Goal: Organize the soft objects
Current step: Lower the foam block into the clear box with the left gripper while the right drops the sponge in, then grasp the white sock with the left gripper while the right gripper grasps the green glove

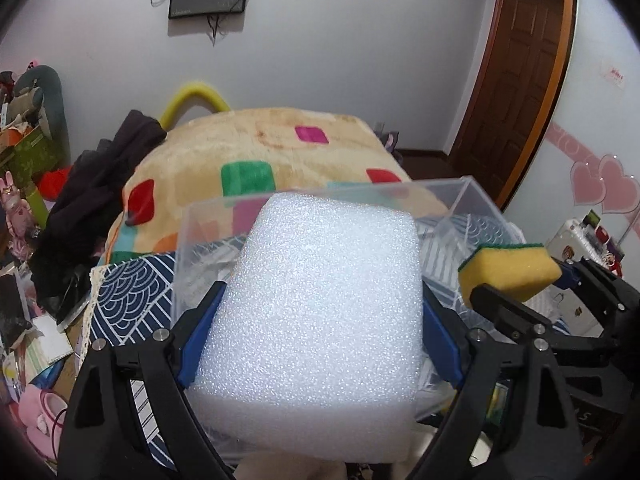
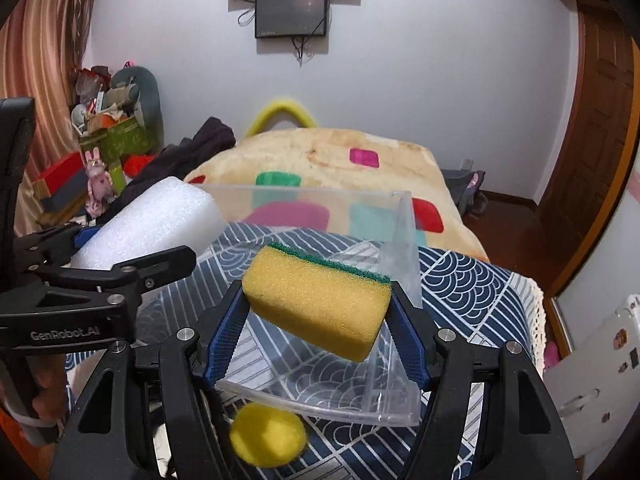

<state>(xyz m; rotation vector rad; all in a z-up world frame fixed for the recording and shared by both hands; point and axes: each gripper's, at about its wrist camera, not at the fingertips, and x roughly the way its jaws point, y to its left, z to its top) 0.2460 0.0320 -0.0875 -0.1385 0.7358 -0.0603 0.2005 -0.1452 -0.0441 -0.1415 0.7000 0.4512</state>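
My left gripper (image 1: 320, 304) is shut on a big white foam block (image 1: 320, 320) and holds it above the clear plastic box (image 1: 472, 196). The block also shows at the left of the right wrist view (image 2: 148, 220). My right gripper (image 2: 316, 300) is shut on a yellow sponge with a green scouring top (image 2: 320, 304), held tilted over the clear box (image 2: 400, 240). The sponge also shows at the right of the left wrist view (image 1: 508, 268). A yellow soft ball (image 2: 268, 440) lies on the patterned cloth just in front of the box.
The box stands on a table with a navy and white patterned cloth (image 2: 472, 280). Behind it is a bed with a beige blanket with coloured squares (image 2: 340, 148) and dark clothes (image 1: 100, 184). Cluttered boxes and toys (image 2: 108, 136) stand at the left, a wooden door (image 1: 516, 80) at the right.
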